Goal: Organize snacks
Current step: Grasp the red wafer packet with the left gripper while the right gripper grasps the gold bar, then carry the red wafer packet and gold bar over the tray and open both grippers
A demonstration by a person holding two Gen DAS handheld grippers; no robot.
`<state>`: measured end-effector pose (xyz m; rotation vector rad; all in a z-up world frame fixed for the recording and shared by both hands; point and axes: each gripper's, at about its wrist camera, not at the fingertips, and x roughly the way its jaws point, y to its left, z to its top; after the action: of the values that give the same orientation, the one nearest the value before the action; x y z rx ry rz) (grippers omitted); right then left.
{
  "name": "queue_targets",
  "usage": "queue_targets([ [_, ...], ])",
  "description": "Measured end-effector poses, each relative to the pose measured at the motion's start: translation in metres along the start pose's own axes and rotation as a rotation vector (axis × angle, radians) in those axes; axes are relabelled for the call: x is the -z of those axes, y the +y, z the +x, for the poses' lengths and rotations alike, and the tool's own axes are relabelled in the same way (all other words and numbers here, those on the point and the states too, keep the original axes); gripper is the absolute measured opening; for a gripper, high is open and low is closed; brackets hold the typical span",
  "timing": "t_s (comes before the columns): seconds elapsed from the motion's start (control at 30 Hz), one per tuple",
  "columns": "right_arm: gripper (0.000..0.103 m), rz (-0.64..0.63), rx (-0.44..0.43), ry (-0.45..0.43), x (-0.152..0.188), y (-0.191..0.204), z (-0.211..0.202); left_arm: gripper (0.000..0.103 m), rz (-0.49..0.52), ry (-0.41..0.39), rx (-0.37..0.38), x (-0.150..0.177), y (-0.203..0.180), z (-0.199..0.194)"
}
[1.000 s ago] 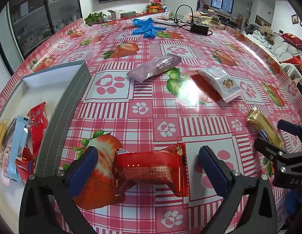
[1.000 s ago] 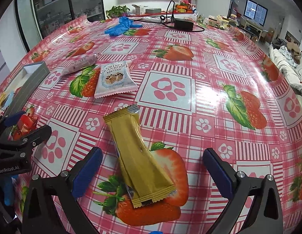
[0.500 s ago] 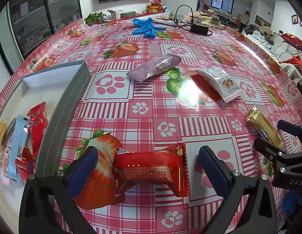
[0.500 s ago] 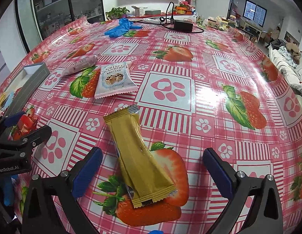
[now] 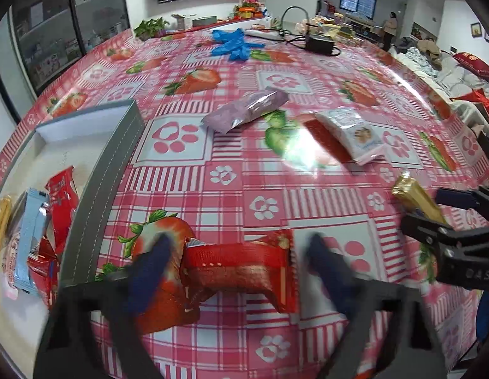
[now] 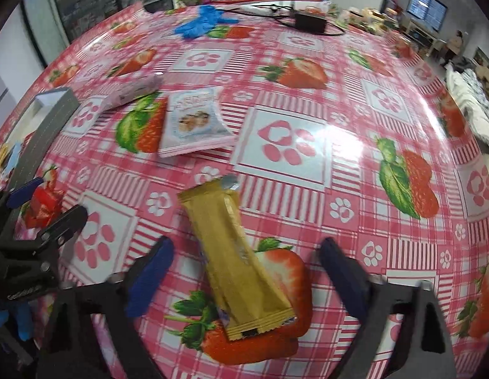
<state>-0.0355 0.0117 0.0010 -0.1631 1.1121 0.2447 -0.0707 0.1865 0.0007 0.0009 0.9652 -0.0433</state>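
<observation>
Left wrist | 4 loose snack packets: red packet, gold packet, purple packet, white packet | both hand-held grippers, left and right, spread wide, gripping nothing

**Snacks spread over the tabletop, tray at the left edge**

A tray sits at the tabletop's left edge with several packets lying in it. Just right of the tray, near the front edge, lies a wafer packet between the jaws of the left gripper. Further right lies a long bar, between the jaws of the right gripper. Behind these, toward the middle, a biscuit bag lies right of a slim packet. Gloves and a power adapter lie near the far edge.
</observation>
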Motion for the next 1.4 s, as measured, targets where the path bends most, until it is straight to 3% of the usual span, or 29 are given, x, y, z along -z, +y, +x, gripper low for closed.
queue_targets([
  [0.03,0.059,-0.010,-0.004,0.002,0.000,0.002,-0.003,0.059,0.010,0.007,0.009,-0.001,-0.002,-0.002],
  [0.07,0.028,-0.016,-0.007,0.002,-0.001,0.005,-0.005,0.058,0.010,0.029,0.029,-0.002,-0.002,-0.003],
  [0.1,0.024,-0.011,-0.014,0.007,-0.001,0.006,-0.007,0.056,0.001,0.039,0.046,-0.002,-0.001,-0.005],
  [0.23,0.024,0.084,-0.119,0.013,0.004,-0.005,-0.012,0.055,-0.091,0.053,0.150,0.002,0.011,-0.022],
  [0.47,0.024,0.144,-0.189,-0.004,0.009,-0.011,-0.031,0.055,-0.117,0.005,0.173,-0.005,0.023,-0.060],
  [0.7,0.024,0.126,-0.259,-0.066,-0.003,0.009,-0.063,0.055,-0.117,-0.075,0.156,-0.029,0.041,-0.121],
  [1.07,0.024,-0.014,-0.415,-0.222,-0.060,0.088,-0.145,0.055,-0.159,-0.340,0.127,-0.085,0.105,-0.265],
  [1.27,0.024,-0.093,-0.490,-0.251,-0.097,0.138,-0.170,0.055,-0.261,-0.373,0.120,-0.098,0.163,-0.290],
  [1.4,0.024,-0.154,-0.505,-0.241,-0.117,0.177,-0.164,0.056,-0.271,-0.381,0.021,-0.094,0.186,-0.278],
])
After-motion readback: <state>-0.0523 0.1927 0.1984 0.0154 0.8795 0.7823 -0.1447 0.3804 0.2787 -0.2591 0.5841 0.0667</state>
